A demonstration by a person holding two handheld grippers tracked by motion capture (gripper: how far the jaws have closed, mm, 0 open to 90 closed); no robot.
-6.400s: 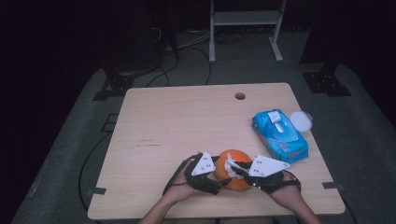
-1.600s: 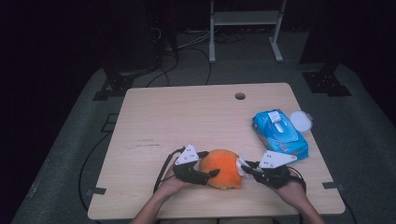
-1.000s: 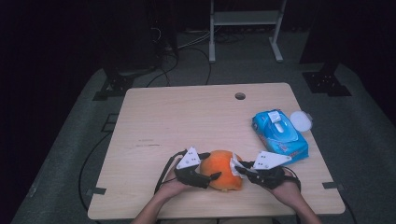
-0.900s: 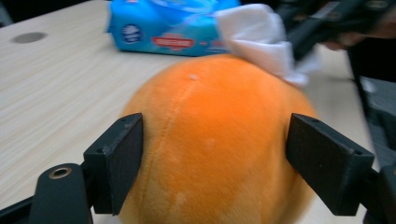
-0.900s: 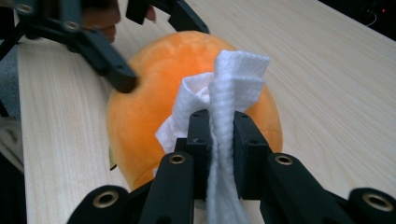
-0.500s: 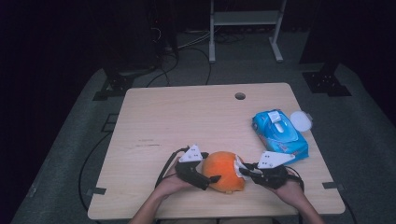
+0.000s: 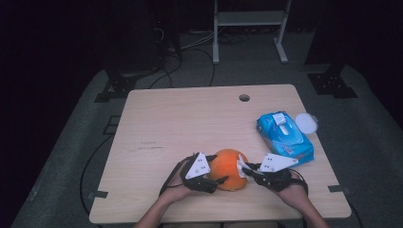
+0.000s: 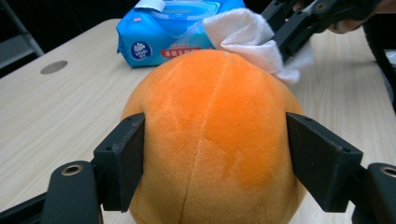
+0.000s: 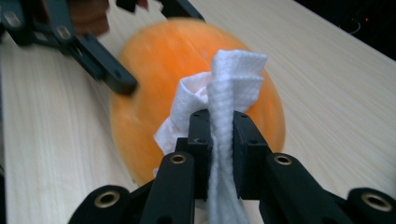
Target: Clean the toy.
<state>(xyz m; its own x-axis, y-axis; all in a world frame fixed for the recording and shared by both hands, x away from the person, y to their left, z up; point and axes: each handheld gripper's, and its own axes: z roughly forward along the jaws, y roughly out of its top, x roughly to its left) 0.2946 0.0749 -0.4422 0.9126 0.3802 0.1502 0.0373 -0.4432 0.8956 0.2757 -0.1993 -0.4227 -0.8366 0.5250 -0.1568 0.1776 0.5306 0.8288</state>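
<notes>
The left tongs (image 8: 212, 154), jaws just closing, clasp an orange plush ball (image 8: 212, 135) near the surface's (image 7: 190, 118) front edge; the right tongs (image 9: 219, 126) pinch a white wipe (image 9: 229, 88) against it.

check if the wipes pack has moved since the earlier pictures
No. In the high view the wipes pack lies at the same spot near the table's right edge, just below and right of the round hole.
</notes>
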